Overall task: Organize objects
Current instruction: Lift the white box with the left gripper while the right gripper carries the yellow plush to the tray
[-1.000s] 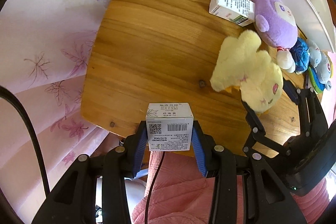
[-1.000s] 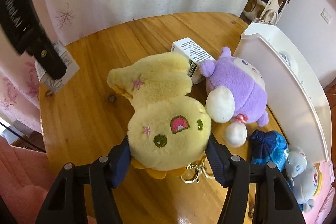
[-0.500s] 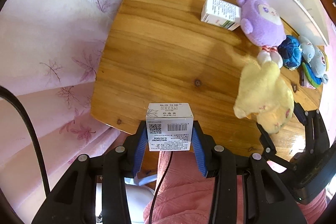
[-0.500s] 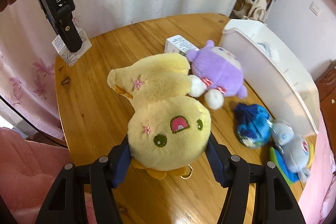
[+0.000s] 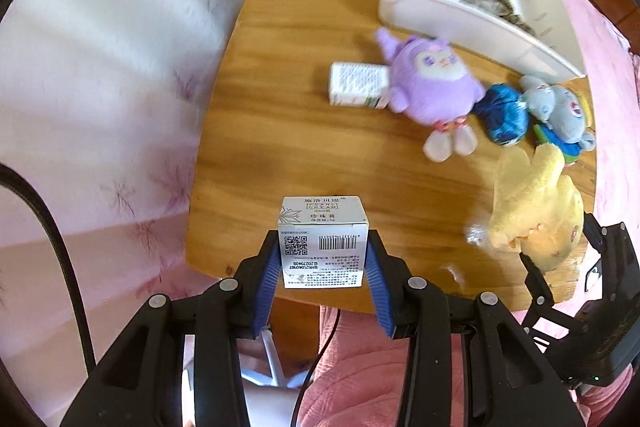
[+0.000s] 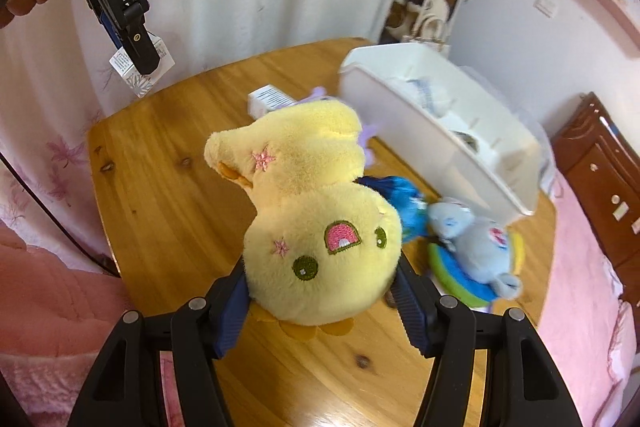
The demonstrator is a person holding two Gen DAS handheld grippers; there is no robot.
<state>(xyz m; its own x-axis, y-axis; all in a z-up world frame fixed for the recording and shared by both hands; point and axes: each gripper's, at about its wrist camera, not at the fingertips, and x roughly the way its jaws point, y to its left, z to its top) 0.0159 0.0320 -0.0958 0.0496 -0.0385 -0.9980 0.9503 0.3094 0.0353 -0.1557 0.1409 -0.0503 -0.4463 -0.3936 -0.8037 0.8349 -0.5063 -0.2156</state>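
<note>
1. Here, the left gripper (image 5: 323, 259) points straight down over the near edge of the round wooden worktop (image 5: 280, 131), its blue fingers (image 5: 267, 275) clamped on either side of a small white carton (image 5: 322, 247) printed with a barcode and a QR code.
2. The carton sits upright between the fingertips, held clear above the worktop.
3. The right gripper (image 6: 320, 291) angles downward, its fingers (image 6: 408, 303) pressed into the round head of a yellow plush toy (image 6: 320, 227), which hangs upside down with its body stretching out beyond the fingertips.
4. Ahead of the left fingers, a second white carton (image 5: 358, 89) lies on its side, touching a purple plush toy (image 5: 432, 87).
5. Just right of the purple toy lie a blue pouch (image 5: 504, 111) and a grey plush toy (image 5: 560, 115), side by side.
6. Beyond them, at the worktop's far side, stands a white bin (image 5: 460, 23) with items already inside; what they are cannot be told.
7. Pale curtains with pink leaf prints (image 5: 100, 87) hang to the left of the left fingers.
</note>
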